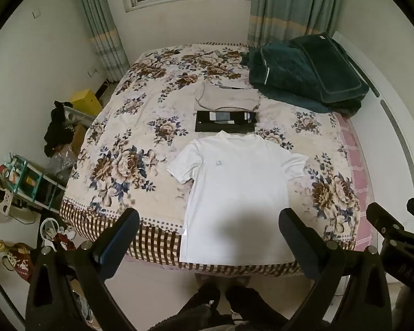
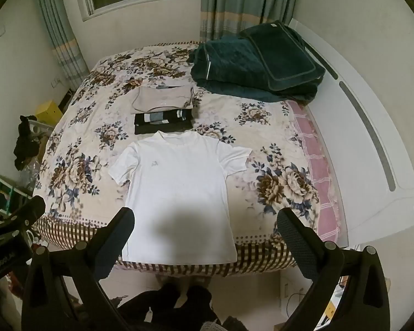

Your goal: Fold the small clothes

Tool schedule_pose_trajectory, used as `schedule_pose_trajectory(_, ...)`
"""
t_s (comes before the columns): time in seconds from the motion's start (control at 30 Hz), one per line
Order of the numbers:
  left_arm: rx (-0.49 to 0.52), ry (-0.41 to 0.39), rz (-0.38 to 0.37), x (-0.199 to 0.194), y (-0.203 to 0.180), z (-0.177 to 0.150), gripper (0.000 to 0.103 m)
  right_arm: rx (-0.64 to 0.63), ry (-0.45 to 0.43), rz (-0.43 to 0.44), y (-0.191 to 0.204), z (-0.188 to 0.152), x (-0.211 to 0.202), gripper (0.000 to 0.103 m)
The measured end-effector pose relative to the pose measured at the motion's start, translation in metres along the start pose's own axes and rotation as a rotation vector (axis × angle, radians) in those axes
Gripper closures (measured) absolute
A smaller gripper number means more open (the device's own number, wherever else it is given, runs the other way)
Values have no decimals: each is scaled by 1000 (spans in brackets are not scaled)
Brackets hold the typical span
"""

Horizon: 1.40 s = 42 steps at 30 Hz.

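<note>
A white T-shirt (image 1: 234, 184) lies flat and unfolded, face up, on the near edge of the floral bed, collar pointing away; it also shows in the right wrist view (image 2: 176, 187). Beyond its collar lie a folded black garment (image 1: 225, 121) (image 2: 162, 122) and a folded beige garment (image 1: 226, 99) (image 2: 162, 99). My left gripper (image 1: 209, 220) is open and empty, held high above the shirt's hem. My right gripper (image 2: 205, 218) is open and empty too, also above the hem; it shows at the right edge of the left wrist view (image 1: 394, 220).
A pile of dark green quilted bedding (image 1: 303, 71) (image 2: 256, 63) sits at the bed's far right by the white headboard (image 2: 372, 149). Left of the bed, on the floor, are a yellow box (image 1: 85, 102), dark clothes (image 1: 58, 127) and a cluttered green rack (image 1: 27, 176).
</note>
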<state>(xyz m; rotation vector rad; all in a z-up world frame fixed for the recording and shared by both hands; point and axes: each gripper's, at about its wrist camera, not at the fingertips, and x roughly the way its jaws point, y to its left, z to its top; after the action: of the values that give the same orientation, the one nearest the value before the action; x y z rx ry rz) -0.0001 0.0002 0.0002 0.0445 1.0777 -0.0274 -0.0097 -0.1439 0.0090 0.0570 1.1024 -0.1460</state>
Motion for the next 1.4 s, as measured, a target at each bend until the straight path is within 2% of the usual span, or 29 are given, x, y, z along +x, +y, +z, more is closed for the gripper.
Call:
schedule_pose_trajectory(0.27,2,-10,3,-1,-2,0,0,-1,2,1,0,0,0,0)
schedule_pose_trajectory(0.53,-3,-15,-7,-10,10,13,0,0,-6,0,-1,0,-5,0)
schedule_pose_trajectory(1.4,-3,-39,-9,-17,3,9,0,-10,-27,2,14,13,-27,0)
